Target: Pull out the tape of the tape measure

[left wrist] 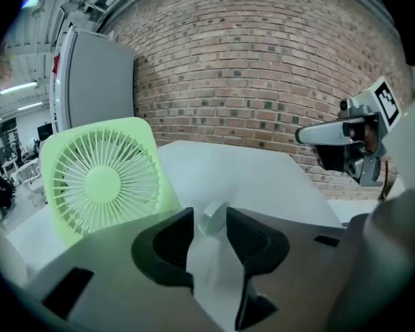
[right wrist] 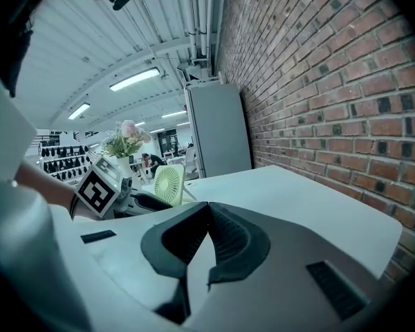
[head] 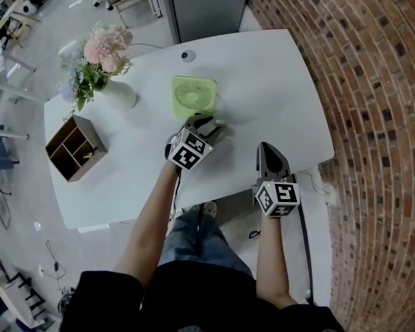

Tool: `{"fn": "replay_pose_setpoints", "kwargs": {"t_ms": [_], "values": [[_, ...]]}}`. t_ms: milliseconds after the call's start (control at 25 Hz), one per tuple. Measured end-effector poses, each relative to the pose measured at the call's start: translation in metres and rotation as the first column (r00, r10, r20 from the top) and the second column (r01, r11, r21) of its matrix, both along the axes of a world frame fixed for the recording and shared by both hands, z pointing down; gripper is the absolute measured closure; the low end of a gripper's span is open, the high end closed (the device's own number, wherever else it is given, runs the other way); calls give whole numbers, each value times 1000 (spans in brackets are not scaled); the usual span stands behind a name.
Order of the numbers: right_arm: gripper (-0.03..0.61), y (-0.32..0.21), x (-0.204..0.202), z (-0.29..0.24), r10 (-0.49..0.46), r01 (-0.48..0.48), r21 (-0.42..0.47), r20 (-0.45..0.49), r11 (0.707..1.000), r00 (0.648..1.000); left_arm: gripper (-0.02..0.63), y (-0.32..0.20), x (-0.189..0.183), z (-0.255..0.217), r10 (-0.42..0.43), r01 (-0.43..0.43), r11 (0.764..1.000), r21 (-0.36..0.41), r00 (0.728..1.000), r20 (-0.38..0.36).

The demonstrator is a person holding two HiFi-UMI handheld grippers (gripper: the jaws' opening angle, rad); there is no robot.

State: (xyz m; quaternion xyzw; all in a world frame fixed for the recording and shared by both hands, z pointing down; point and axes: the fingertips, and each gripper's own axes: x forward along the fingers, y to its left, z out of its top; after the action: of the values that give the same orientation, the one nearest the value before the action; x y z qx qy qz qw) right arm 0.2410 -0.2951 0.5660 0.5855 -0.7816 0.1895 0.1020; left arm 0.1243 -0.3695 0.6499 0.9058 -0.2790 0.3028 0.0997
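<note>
A small pale rounded case, apparently the tape measure [left wrist: 213,218], lies on the white table [head: 277,81] just ahead of my left gripper [left wrist: 209,213]. It shows in the gap between the jaws, which stand apart without pressing on it. In the head view my left gripper [head: 209,127] sits just in front of the green fan and hides most of the case. My right gripper [head: 266,149] hovers over the table's near edge to the right. Its jaws [right wrist: 209,206] meet at the tips with nothing between them.
A square green desk fan [head: 193,95] stands right behind the left gripper. A white vase of flowers [head: 100,64] and a wooden organiser [head: 75,147] are at the left. A brick wall [head: 373,116] runs along the right side, and a grey cabinet [head: 204,5] stands behind the table.
</note>
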Motion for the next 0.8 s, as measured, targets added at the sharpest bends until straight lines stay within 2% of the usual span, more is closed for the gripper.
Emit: {"fn": "replay_pose_setpoints", "kwargs": {"t_ms": [360,520,800], "values": [[575,6,4,3,8,-9,-9,-9,1000,1000,463,1,4,16,45,-44,998,-43,999,18],[576,11,7,2,16,-17,-11,-15,1000,1000,526,2,4,17,66,-65,997,-40,997,35],[575,16,6,3,21,-22,-15,-15,1000,1000,543,16,7,8,139,-139,990,-19,990,10]]}}
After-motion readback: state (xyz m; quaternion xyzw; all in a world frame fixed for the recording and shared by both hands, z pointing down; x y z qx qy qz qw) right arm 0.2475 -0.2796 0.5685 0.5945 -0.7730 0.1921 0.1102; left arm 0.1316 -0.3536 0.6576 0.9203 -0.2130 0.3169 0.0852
